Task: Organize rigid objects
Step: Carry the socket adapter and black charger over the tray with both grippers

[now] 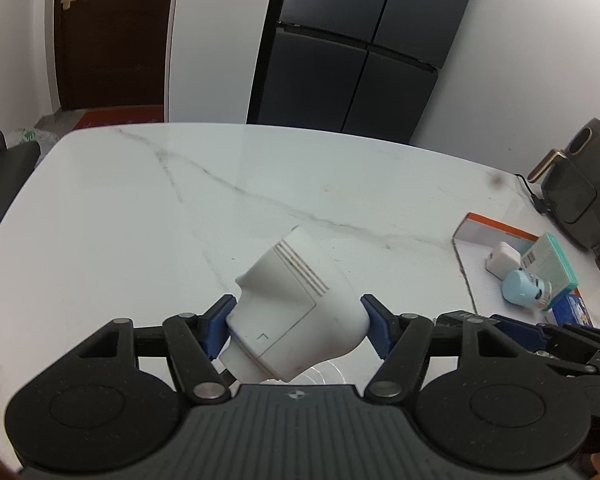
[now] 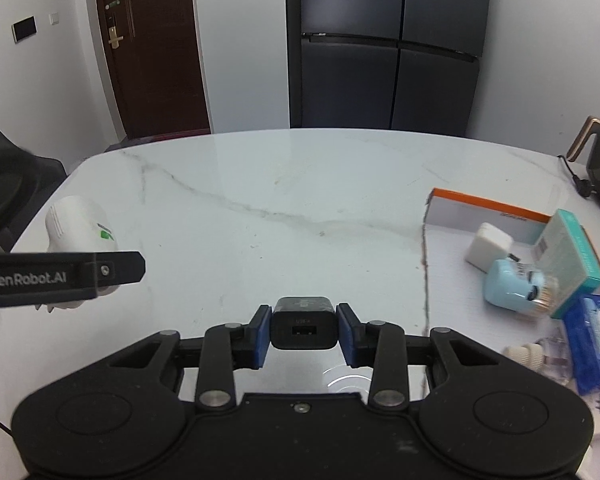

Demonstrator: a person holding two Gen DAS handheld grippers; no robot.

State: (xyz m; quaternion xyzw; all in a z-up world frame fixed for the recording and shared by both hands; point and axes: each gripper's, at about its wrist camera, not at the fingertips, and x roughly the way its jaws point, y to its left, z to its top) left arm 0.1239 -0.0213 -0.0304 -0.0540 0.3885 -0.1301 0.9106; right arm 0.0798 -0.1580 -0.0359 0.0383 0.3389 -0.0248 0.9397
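My left gripper [image 1: 296,324] is shut on a white plastic device [image 1: 296,312] and holds it tilted above the marble table [image 1: 180,208]. The device also shows at the left of the right wrist view [image 2: 80,224], behind the left gripper's finger [image 2: 112,270]. My right gripper [image 2: 303,330] is shut on a black USB charger [image 2: 303,324], port facing the camera, above the table [image 2: 280,220]. An orange-rimmed white box [image 2: 452,272] at the right holds a white adapter [image 2: 486,246], a light blue bottle [image 2: 508,284], a teal box [image 2: 568,260] and a blue pack [image 2: 594,344].
A dark appliance with a brass handle [image 1: 572,184] and its cable stand at the table's far right. A dark refrigerator [image 2: 384,44] and a brown door [image 2: 148,48] are behind the table. A dark chair [image 1: 0,168] is at the left edge.
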